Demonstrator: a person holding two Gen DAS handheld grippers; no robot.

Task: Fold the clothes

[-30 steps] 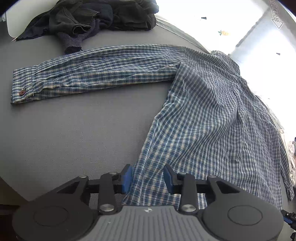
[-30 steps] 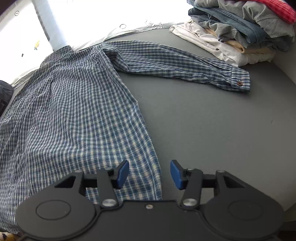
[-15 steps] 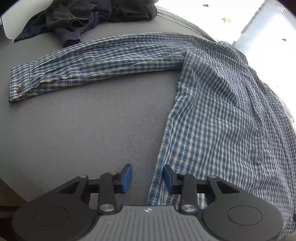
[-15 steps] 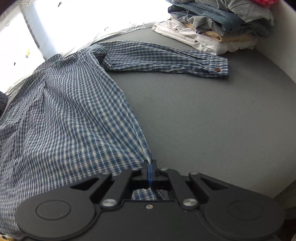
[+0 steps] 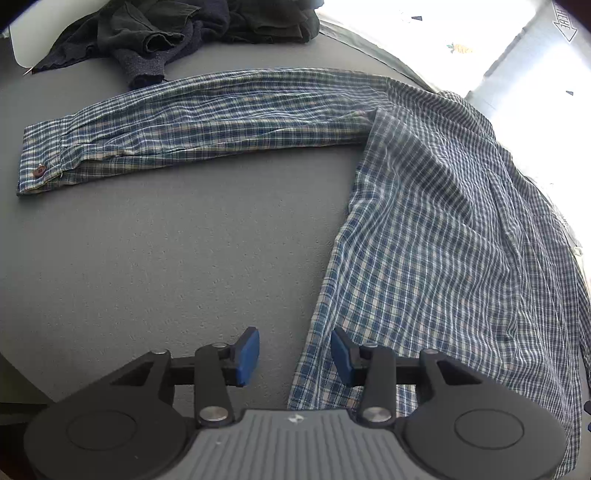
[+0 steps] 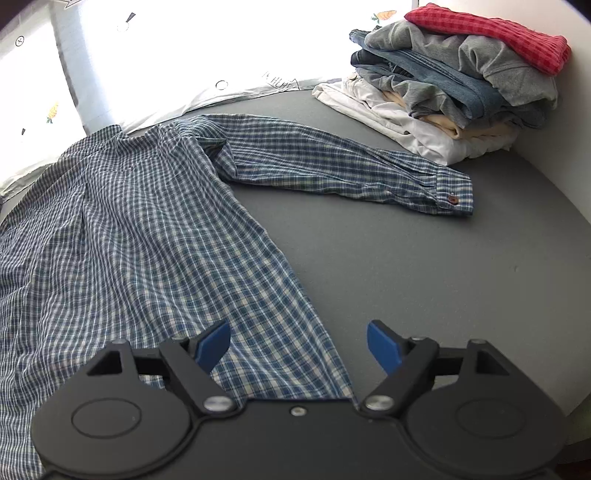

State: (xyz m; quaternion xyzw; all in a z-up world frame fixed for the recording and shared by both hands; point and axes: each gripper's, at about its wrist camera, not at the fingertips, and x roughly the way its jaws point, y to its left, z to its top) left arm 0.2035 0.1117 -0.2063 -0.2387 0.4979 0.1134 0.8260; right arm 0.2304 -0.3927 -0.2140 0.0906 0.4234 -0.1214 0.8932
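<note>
Only rightward: folded pile (image 6: 443,92) beyond shirt (image 6: 147,229).

A grey mattress-like surface (image 6: 424,266) fills both views. In the left wrist view, a heap of dark garments (image 5: 192,26) lies at eleven o'clock, and a white object (image 5: 22,44), perhaps a pillow, sits at ten. In the right wrist view, pale printed bedding (image 6: 229,92) glares, overexposed, at twelve o'clock.
</note>
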